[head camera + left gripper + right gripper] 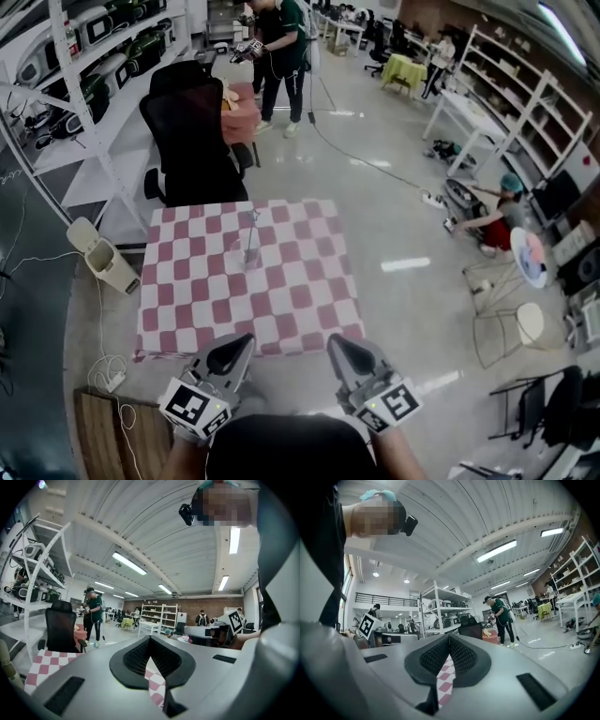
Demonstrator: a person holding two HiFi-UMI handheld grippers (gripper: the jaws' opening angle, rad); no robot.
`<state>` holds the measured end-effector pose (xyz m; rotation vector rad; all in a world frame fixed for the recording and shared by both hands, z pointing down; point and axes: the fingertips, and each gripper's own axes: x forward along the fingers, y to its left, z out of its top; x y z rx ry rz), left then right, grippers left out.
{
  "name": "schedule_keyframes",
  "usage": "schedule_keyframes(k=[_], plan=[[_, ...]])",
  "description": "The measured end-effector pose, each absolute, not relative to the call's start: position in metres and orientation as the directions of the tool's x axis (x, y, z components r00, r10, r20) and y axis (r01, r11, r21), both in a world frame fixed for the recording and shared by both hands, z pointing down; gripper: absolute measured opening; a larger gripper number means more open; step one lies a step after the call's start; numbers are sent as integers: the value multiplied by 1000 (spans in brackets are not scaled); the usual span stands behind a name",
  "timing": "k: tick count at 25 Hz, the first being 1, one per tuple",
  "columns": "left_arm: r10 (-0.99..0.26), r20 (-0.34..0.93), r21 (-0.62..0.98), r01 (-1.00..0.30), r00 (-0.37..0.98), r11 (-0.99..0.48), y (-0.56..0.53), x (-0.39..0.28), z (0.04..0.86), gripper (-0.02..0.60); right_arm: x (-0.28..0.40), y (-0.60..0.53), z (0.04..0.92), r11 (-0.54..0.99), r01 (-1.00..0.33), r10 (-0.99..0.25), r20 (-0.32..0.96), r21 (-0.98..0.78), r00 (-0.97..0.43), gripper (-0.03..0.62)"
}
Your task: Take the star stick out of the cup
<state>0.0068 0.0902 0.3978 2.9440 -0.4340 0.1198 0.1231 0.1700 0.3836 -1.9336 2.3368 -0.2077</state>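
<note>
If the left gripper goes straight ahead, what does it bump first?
Probably the checkered table, near its front edge: the left gripper points there. Height is unclear, so it might glide over it.

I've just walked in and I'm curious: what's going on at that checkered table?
A person holds a two-jaw gripper in each hand. The left gripper and right gripper are both shut and empty, held just short of the near edge of the table. Toward the table's far side stands a clear cup with a stick upright in it. Neither gripper is close to it, so the stick is not yet taken out.
</note>
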Motion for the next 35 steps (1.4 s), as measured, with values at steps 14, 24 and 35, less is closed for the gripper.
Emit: schedule_keyframes(k=[14, 24, 35], plan=[[-231, 72, 144, -239, 970, -960, -57, -26, 407, 40, 83, 14, 382, 157, -979, -986, 30, -130, -163, 17], [-256, 101, 170, -270, 961, -948, -117, -48, 419, 40, 82, -52, 388, 152, -977, -986, 39, -151, -159, 17], [-367, 154, 189, -392, 918, -900, -130, -40, 428, 40, 119, -84, 415, 228, -958, -962, 113, -171, -249, 17]])
